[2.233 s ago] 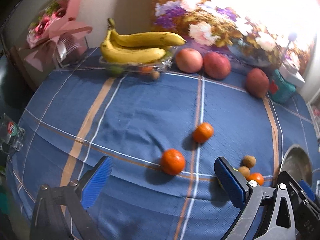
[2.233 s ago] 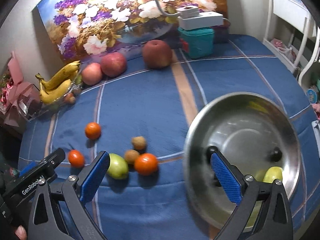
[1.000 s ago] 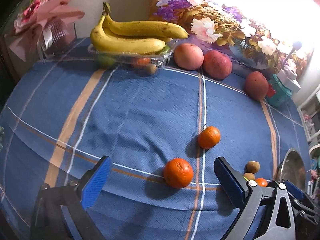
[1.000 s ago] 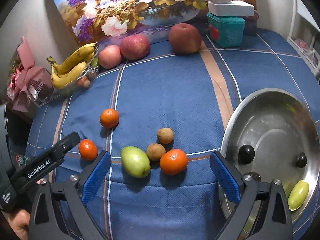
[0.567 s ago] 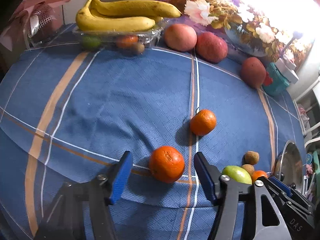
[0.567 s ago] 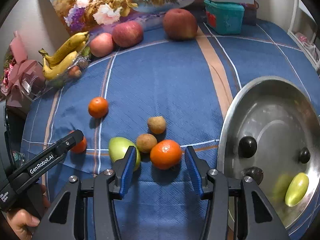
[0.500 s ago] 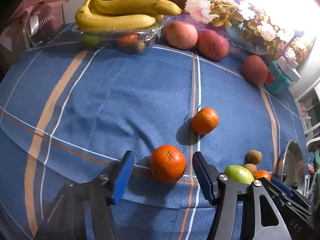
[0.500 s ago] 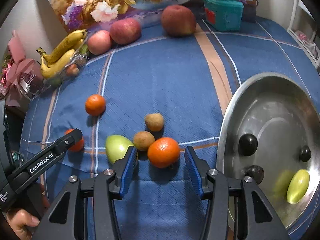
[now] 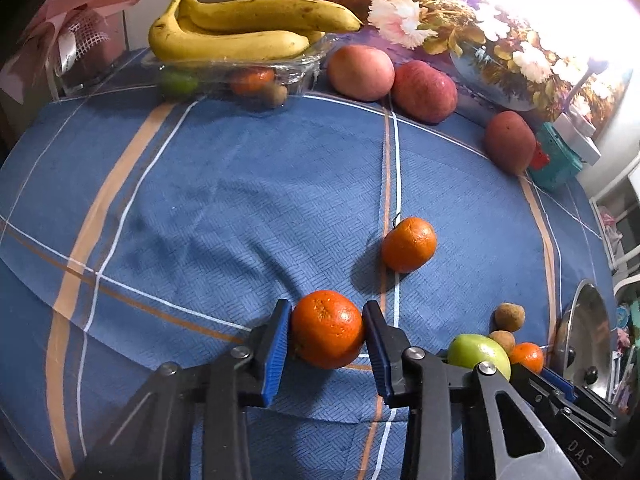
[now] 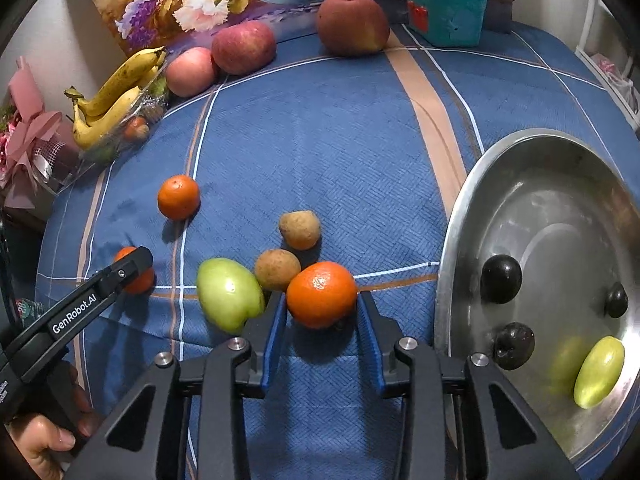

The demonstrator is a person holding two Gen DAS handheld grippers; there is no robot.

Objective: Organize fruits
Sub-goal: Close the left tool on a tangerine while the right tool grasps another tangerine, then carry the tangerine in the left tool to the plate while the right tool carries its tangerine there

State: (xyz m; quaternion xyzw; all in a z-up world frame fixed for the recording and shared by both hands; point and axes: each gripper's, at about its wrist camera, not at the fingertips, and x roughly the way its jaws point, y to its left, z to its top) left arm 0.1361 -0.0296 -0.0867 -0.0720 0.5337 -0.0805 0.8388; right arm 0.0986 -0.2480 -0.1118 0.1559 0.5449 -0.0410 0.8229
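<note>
My left gripper (image 9: pixel 326 334) is shut on an orange tangerine (image 9: pixel 327 334) that rests on the blue checked cloth. My right gripper (image 10: pixel 322 306) is shut on another tangerine (image 10: pixel 322 294), also on the cloth. A green fruit (image 10: pixel 229 293) and two small brown fruits (image 10: pixel 277 269) lie just left of it. A third tangerine (image 9: pixel 408 243) lies further out. A steel bowl (image 10: pixel 452 240) to the right holds three dark plums (image 10: pixel 501 278) and a green fruit (image 10: pixel 599 371).
Bananas (image 9: pixel 240 32) lie on a clear tray (image 9: pixel 304 66) at the back left. Three large red apples (image 9: pixel 425 90) and a teal box (image 10: pixel 444 10) line the back by a flower painting. A pink bouquet (image 9: pixel 76 36) stands at the far left.
Both grippers moved forward and closed, each from wide open to clamped around a tangerine. The fruit in the bowl has settled.
</note>
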